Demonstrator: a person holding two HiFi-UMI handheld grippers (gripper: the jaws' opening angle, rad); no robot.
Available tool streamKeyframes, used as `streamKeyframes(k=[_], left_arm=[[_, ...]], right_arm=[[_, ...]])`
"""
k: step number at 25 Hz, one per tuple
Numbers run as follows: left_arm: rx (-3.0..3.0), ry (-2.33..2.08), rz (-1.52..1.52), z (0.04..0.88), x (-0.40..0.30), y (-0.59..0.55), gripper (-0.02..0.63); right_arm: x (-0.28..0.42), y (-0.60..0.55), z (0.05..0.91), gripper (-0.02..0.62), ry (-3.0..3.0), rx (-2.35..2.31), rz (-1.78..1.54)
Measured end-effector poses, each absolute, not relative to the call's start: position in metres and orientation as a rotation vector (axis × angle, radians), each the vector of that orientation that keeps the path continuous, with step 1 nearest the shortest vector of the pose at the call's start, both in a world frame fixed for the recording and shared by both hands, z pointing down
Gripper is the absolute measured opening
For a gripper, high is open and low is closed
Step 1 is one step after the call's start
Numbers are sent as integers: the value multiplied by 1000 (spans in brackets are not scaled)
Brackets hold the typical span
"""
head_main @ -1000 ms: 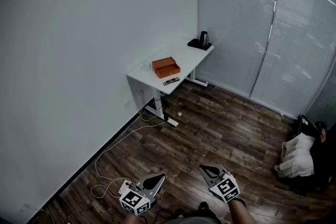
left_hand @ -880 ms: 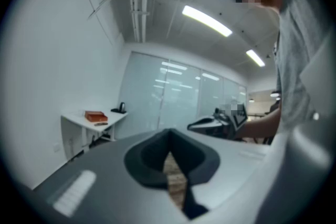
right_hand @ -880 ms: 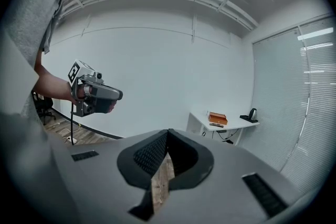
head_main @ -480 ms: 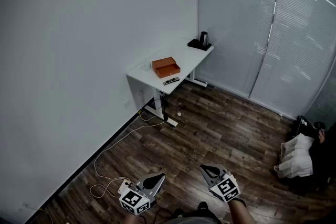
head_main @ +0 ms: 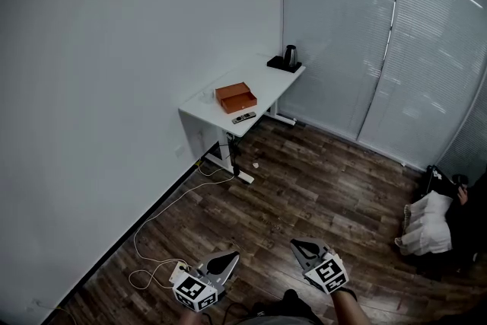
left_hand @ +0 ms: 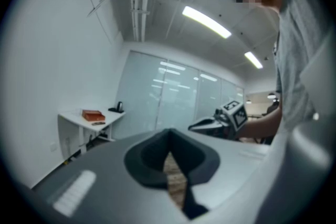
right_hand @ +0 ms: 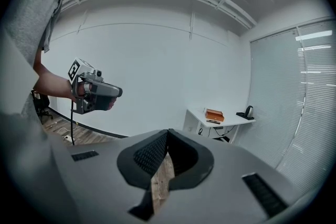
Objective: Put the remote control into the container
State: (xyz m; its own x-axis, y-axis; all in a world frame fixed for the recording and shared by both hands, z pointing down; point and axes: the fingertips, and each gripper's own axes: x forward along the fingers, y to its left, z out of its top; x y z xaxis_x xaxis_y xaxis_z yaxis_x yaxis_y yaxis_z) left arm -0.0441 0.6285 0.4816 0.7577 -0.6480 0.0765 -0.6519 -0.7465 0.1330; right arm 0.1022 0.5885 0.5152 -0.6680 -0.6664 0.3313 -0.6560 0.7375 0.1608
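White wall (head_main: 114,87): plain, filling the left half of the head view.
Wood floor (head_main: 319,186): dark planks running from below you to the far corner of the room.
Blinds (head_main: 411,49): pale slatted panels that close off the right side of the room.
Desk (head_main: 270,84): white, set against the wall in the far corner, well away from you, with three small things on top.
Cable (head_main: 163,217): pale, looping along the floor by the wall from under the desk toward your left side.
Bundle (head_main: 426,228): pale and bag-like, on the floor at the right edge beside something dark; you cannot make out more.
Left gripper (head_main: 228,258): you hold it low at the bottom of the head view, pointing level toward the desk. Its jaws are pressed together with nothing between them.
Right gripper (head_main: 298,244): just beside the left one and tilted a little downward. Its jaws are likewise together and empty.
Container (head_main: 236,97): an orange open box near the middle of the desk, well apart from both grippers.
Kettle (head_main: 290,55): dark, standing on a black tray (head_main: 278,65) at the desk's far end.
Remote control (head_main: 244,117): dark and slim, lying flat on the desk just in front of the container, near the front edge and outside it.
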Motion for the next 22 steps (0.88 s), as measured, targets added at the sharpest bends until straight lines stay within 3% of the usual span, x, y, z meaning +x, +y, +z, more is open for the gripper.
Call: streamKeyframes(k=[22], left_arm=[[2772,-1061,82,485,-20,569,-2]], right_arm=[[111,522,513,15,-2625,943,-31]])
